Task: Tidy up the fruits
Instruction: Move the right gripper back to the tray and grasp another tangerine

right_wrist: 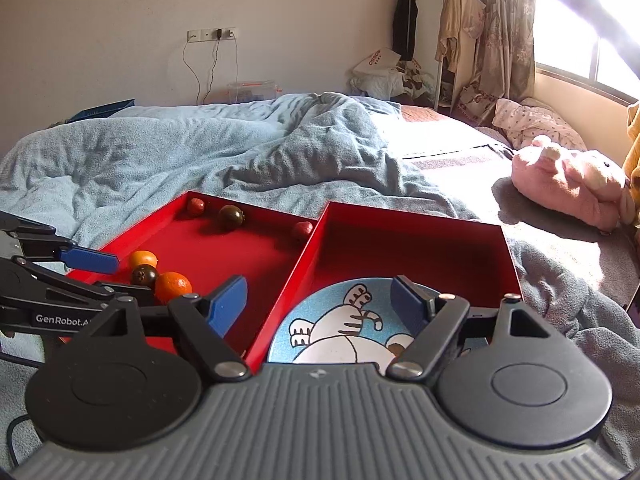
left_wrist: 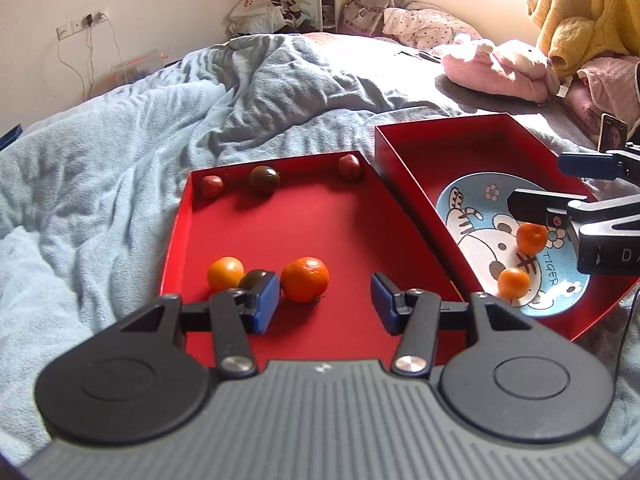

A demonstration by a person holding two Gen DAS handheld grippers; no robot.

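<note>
Two red trays lie on the bed. The left tray (left_wrist: 320, 216) holds a large orange (left_wrist: 305, 279), a small orange (left_wrist: 225, 273), a dark fruit (left_wrist: 253, 279) between them, and at its far wall two red fruits (left_wrist: 211, 186) (left_wrist: 349, 167) and another dark fruit (left_wrist: 264, 179). The right tray (left_wrist: 436, 148) holds a blue tiger plate (left_wrist: 472, 220) with two small oranges (left_wrist: 531, 237) (left_wrist: 513, 282). My left gripper (left_wrist: 325, 304) is open and empty just before the large orange. My right gripper (right_wrist: 319, 306) is open and empty above the plate (right_wrist: 332, 332).
A rumpled blue blanket (left_wrist: 120, 152) surrounds the trays. A pink plush toy (left_wrist: 496, 68) and a yellow blanket (left_wrist: 588, 12) lie at the far right. A phone (left_wrist: 612, 132) stands past the right tray. A wall with a socket is behind.
</note>
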